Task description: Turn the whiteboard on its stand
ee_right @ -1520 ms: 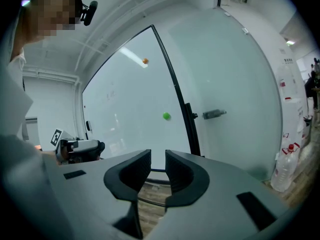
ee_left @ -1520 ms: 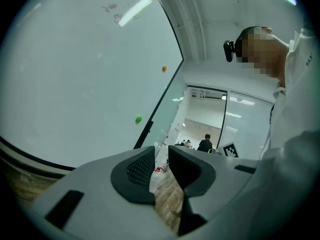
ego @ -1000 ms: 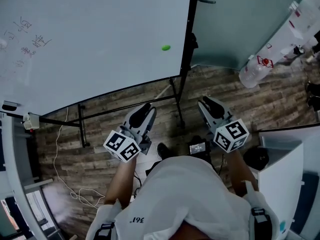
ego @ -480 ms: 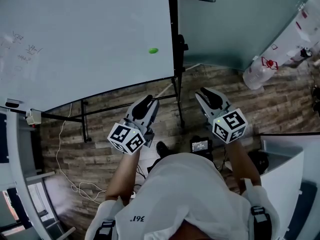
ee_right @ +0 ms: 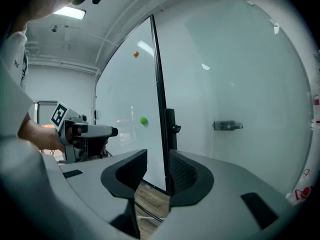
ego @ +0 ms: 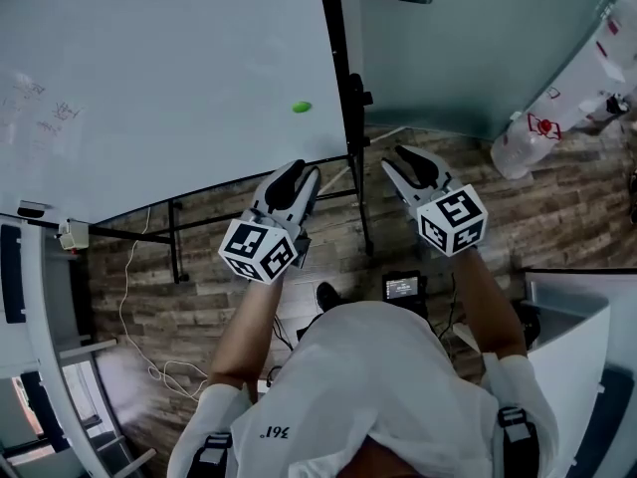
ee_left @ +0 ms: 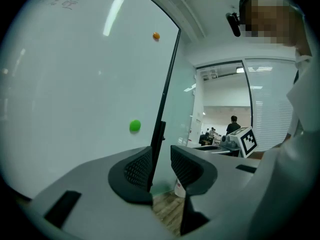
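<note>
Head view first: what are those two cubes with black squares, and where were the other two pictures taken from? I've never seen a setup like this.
There is no robot here. A person wearing a head camera holds a gripper in each hand. The head view looks down on the left gripper and the right gripper; each marker cube is part of its gripper. The other two pictures come from cameras riding on the grippers, looking along their fingers. Ahead is a whiteboard with a green magnet, on a black stand over a wooden floor. Both pairs of fingers are opening and grip nothing; the board's black edge only shows through the gaps.
</note>
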Demonstrator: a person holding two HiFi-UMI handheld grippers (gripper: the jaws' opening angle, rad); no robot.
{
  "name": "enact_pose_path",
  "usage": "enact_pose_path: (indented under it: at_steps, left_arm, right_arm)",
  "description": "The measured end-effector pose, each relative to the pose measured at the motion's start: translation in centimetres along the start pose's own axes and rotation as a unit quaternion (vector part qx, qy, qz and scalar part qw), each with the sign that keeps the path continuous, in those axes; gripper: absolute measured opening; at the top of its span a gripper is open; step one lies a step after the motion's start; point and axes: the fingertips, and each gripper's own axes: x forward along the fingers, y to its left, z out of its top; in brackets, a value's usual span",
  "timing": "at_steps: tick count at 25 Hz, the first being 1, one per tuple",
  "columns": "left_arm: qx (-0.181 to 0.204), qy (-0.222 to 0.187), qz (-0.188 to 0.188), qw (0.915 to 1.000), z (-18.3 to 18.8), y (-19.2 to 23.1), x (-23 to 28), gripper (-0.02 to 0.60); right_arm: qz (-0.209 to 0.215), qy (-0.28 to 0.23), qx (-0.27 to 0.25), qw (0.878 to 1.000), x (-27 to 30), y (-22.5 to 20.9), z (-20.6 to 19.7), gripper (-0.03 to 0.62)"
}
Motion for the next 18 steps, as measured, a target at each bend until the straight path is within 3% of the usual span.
enact_pose_path:
  at_steps: [7, 18]
  left_arm:
    - [0.021, 0.003, 0.011, 0.9997, 1.9, 0.2, 3.3, 0.112]
    - [0.039, 0.0, 0.062, 0.9973, 4.4, -0.5, 7.7, 0.115]
  right_arm:
    - [0.024, 0.007, -0.027, 0.999, 3.4, -1.3, 0.9, 0.179]
    - [0.054, 0.033, -0.075, 0.995, 8.5, -2.5, 0.7, 0.233]
